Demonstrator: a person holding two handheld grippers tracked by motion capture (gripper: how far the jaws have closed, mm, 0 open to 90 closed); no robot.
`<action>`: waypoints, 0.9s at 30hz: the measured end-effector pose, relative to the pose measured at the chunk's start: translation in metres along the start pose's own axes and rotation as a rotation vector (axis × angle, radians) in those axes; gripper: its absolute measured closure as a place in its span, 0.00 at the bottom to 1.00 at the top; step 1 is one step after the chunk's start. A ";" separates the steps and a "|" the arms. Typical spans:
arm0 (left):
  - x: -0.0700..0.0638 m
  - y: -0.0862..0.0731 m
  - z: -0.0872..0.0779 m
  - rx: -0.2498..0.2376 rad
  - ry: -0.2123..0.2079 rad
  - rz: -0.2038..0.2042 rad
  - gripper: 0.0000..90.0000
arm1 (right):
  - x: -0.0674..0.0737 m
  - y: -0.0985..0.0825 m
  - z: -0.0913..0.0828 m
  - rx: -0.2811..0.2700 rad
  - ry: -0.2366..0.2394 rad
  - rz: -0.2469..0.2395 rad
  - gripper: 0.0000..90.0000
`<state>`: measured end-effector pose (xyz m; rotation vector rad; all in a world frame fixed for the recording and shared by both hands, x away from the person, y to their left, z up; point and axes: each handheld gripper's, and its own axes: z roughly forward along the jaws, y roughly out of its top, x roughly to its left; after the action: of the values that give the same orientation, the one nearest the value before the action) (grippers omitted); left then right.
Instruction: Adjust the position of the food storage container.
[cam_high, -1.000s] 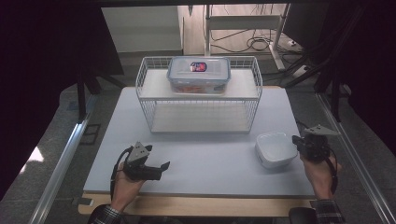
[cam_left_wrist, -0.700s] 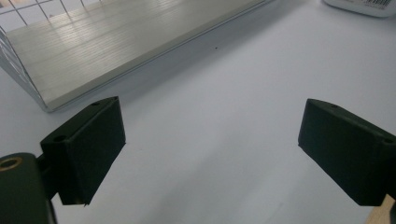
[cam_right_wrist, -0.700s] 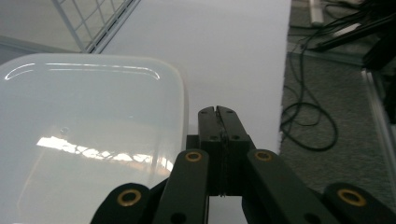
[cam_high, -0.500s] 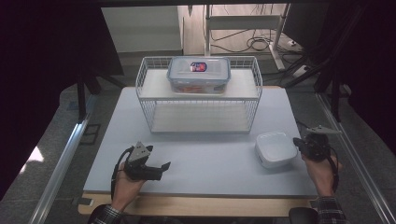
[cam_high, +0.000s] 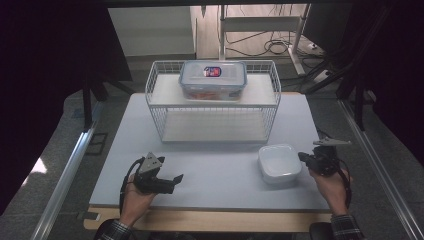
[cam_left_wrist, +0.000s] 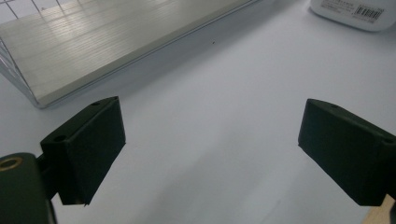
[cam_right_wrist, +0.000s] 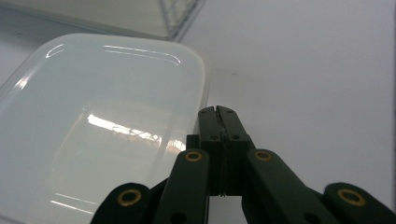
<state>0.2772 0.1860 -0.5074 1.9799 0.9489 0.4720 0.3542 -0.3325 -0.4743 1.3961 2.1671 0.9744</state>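
Observation:
A white rectangular dish (cam_high: 279, 162) lies on the table's right front part, and it takes up the left of the right gripper view (cam_right_wrist: 98, 126). My right gripper (cam_high: 304, 157) sits just right of the dish, jaws pressed together with nothing between them (cam_right_wrist: 218, 110), tips beside the dish's rim. My left gripper (cam_high: 176, 180) rests low at the front left, jaws wide apart over bare table (cam_left_wrist: 210, 144). A clear lidded container (cam_high: 213, 79) with a blue rim and a red-blue label stands on the top shelf of the white wire rack (cam_high: 212, 100).
The rack's lower shelf board (cam_left_wrist: 116, 42) lies ahead of the left gripper, and the dish's barcoded side (cam_left_wrist: 355, 11) shows far right there. The grey table (cam_high: 220, 165) has a wooden front edge. Metal rails run along both sides, with cables on the floor behind.
The right gripper has slid slightly back from the dish towards the person. The left gripper has hardly moved.

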 end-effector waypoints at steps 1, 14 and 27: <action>0.000 0.000 0.000 0.000 0.000 0.000 0.08 | 0.004 0.000 0.001 0.003 0.013 -0.004 0.99; 0.000 0.000 0.001 0.008 -0.004 -0.002 0.08 | 0.049 0.004 0.012 0.045 0.123 -0.084 0.99; -0.001 -0.001 0.004 0.027 -0.007 -0.011 0.08 | 0.087 0.006 0.024 0.073 0.241 -0.115 0.99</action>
<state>0.2784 0.1833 -0.5097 1.9986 0.9656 0.4476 0.3360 -0.2446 -0.4824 1.2230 2.4507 1.0773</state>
